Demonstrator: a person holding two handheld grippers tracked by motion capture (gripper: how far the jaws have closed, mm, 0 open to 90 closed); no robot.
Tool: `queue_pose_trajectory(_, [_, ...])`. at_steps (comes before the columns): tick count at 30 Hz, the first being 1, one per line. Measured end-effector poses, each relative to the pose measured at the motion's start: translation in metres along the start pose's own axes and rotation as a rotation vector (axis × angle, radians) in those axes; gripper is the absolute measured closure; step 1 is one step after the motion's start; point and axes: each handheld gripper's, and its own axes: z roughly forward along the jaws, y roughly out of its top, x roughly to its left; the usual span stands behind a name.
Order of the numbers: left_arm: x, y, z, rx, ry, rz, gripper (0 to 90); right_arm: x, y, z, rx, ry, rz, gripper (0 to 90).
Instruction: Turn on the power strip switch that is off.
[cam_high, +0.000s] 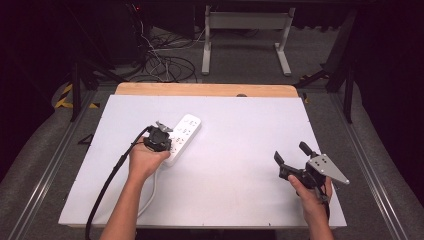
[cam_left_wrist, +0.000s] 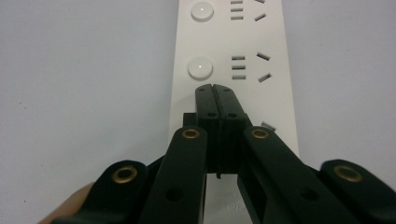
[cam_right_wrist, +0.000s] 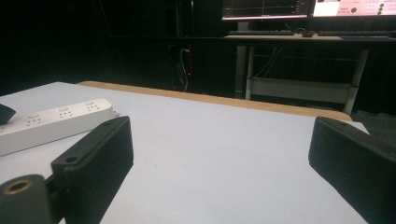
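While left tongs (cam_left_wrist: 215, 88) press together over the power strip (cam_left_wrist: 275, 98), no lettering reads.

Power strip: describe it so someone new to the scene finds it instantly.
Start at the white table, with its wooden strip along the far edge. Left of centre, a long white power strip lies at a slant. It is the only white object on the table, with round buttons beside its sockets, and the shut left gripper is over it.

Power strip (cam_high: 181, 138) on table (cam_high: 240, 150) left-centre; cord (cam_high: 150, 192) trails near edge.
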Motion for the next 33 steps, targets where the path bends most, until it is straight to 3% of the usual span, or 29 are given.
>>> queue_pose_trajectory(4, [-0.001,-0.003,0.0,-0.017,0.003,0.014,90.0,-0.001,0.0,-0.001,-0.002,-0.001,0.005,7.2])
queue_pose_trajectory(7, [0.004,-0.003,-0.002,-0.026,-0.016,-0.008,90.0,-0.003,0.0,-0.002,-0.002,-0.009,0.013,7.2])
queue_pose_trajectory(10, [0.01,-0.003,-0.01,-0.071,-0.037,-0.042,90.0,-0.005,0.0,-0.003,-0.009,-0.012,0.018,7.2])
queue_pose_trajectory(16, [0.012,-0.008,-0.006,-0.013,-0.013,-0.022,90.0,-0.003,0.001,-0.002,-0.009,-0.009,0.019,7.3])
queue_pose_trajectory(19, [0.012,-0.007,-0.005,-0.017,-0.02,-0.029,90.0,-0.003,0.0,-0.002,-0.008,-0.01,0.016,7.4])
queue_pose_trajectory(23, [0.009,-0.008,-0.004,-0.016,0.009,-0.013,90.0,-0.004,0.001,-0.002,-0.01,-0.011,0.021,7.4])
queue_pose_trajectory(29, [0.01,-0.01,-0.004,-0.006,0.009,-0.049,90.0,-0.004,0.003,-0.004,-0.018,-0.013,0.021,7.5])
queue_pose_trajectory(33, [0.014,-0.012,-0.004,-0.014,-0.012,-0.069,90.0,-0.004,0.002,-0.003,-0.014,-0.015,0.026,7.5])
